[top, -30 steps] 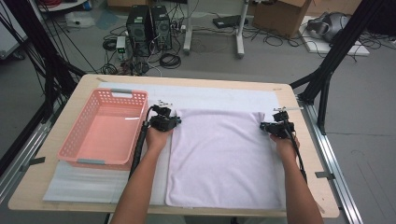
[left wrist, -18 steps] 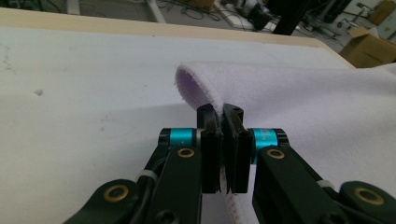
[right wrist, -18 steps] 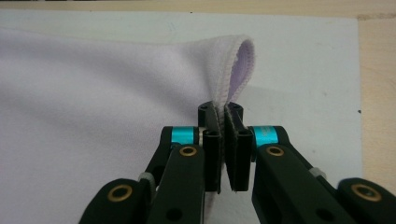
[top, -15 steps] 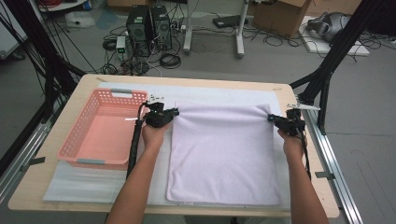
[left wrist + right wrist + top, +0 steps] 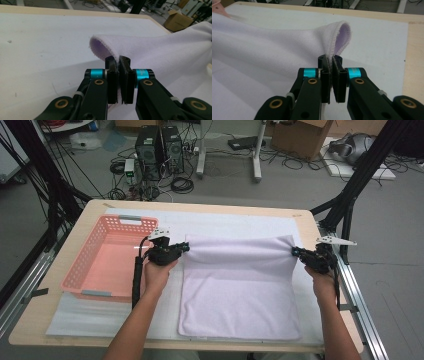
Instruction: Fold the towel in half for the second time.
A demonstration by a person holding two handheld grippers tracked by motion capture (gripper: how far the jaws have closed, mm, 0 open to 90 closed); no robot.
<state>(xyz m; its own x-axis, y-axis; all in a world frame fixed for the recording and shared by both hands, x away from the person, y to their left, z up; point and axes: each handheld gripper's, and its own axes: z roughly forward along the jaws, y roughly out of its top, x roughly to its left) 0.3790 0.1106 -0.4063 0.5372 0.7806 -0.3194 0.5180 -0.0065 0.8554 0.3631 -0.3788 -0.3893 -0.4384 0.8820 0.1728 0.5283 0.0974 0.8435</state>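
Note:
A pale lilac towel [image 5: 240, 290] lies on the white mat, its far edge lifted off the table and stretched between my two grippers. My left gripper [image 5: 183, 247] is shut on the towel's far left corner [image 5: 105, 47], which curls up just past the black jaws in the left gripper view. My right gripper [image 5: 296, 252] is shut on the far right corner [image 5: 340, 33], folded over above the jaws in the right gripper view. The near half of the towel rests flat on the mat.
A pink plastic basket [image 5: 82, 270] stands left of the towel, close to my left hand. The white mat [image 5: 235, 222] covers most of the wooden table [image 5: 305, 217]. Metal rails run along both table sides, with cables and boxes on the floor beyond.
Both grippers have risen and moved apart and toward the far side, lifting the towel's far edge off the mat and pulling it taut. The jaws stayed shut on the corners.

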